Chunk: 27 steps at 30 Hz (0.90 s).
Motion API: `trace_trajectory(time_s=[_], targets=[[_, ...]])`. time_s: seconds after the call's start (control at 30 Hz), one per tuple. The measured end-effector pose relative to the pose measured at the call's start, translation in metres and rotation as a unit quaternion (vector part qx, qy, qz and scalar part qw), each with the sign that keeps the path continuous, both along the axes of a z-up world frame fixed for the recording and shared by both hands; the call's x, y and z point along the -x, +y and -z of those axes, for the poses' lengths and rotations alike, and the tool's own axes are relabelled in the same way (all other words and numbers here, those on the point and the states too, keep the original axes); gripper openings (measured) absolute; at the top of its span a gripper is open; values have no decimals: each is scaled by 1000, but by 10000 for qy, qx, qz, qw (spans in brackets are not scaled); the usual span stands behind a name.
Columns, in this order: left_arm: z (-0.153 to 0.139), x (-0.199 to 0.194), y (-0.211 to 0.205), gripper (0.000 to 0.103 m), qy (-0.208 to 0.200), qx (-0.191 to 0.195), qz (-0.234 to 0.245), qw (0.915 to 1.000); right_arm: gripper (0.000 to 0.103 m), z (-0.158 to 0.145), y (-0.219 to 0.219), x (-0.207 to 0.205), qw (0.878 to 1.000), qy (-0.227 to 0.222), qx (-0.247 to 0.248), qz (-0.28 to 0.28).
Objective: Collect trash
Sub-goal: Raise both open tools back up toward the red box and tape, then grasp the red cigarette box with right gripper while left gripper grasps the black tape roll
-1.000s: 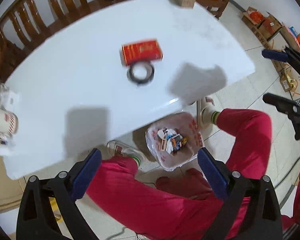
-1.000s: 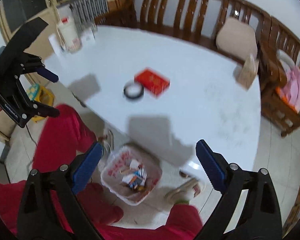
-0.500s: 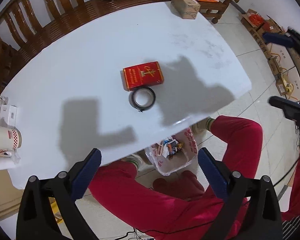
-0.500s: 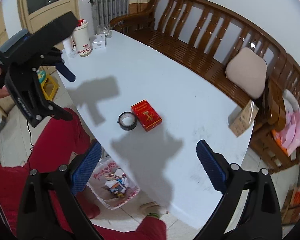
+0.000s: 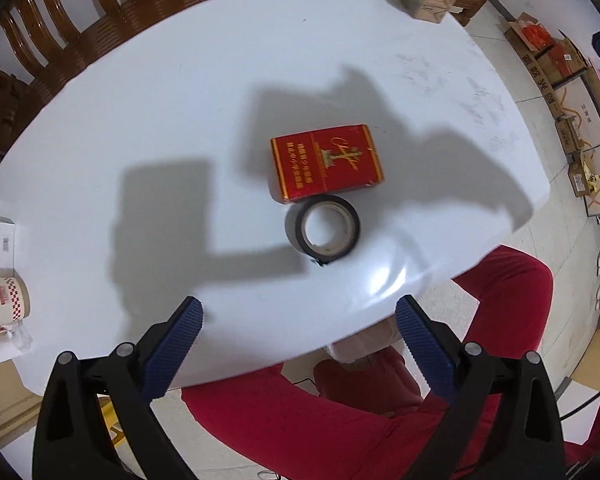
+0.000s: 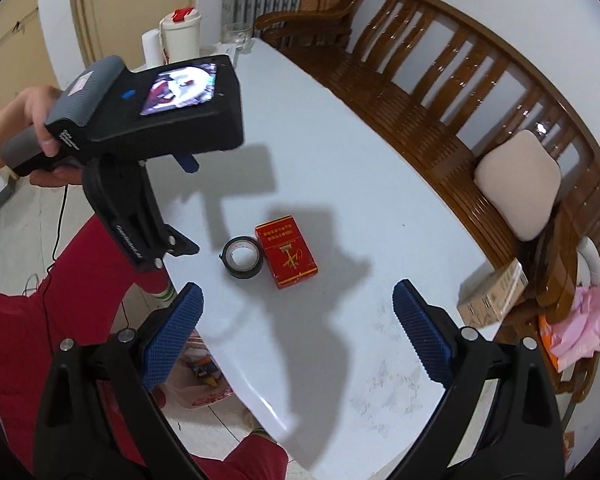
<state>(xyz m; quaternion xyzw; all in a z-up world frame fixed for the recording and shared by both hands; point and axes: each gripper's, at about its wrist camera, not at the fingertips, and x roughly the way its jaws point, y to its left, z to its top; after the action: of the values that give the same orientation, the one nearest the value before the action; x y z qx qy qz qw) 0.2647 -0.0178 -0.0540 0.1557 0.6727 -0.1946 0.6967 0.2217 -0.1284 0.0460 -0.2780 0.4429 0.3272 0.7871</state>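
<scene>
Two things remain mid-worktop (image 5: 140,128) — red box (image 5: 326,163) touching tape roll (image 5: 322,227), box's long axis across the left tongs (image 5: 298,330) — both tongs spread, empty, right tongs (image 6: 298,312) seemingly farther.

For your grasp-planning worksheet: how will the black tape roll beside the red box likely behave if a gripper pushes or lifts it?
The black tape roll lies flat, so it probably slides rather than rolls. Its rigid ring shape should resist squeezing. Touching the red box, it may nudge that when pushed.
</scene>
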Motion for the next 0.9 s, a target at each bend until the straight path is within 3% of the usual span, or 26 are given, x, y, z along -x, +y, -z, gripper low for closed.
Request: trace_trajectory(time_s=[0.6, 0.9], targets=[[69, -37, 8, 94, 379, 48, -169, 9991, 93, 115, 33, -57, 9921, 1009, 532, -522], [86, -44, 19, 84, 450, 44, -208, 9988, 93, 166, 51, -73, 9864, 1151, 856, -806]])
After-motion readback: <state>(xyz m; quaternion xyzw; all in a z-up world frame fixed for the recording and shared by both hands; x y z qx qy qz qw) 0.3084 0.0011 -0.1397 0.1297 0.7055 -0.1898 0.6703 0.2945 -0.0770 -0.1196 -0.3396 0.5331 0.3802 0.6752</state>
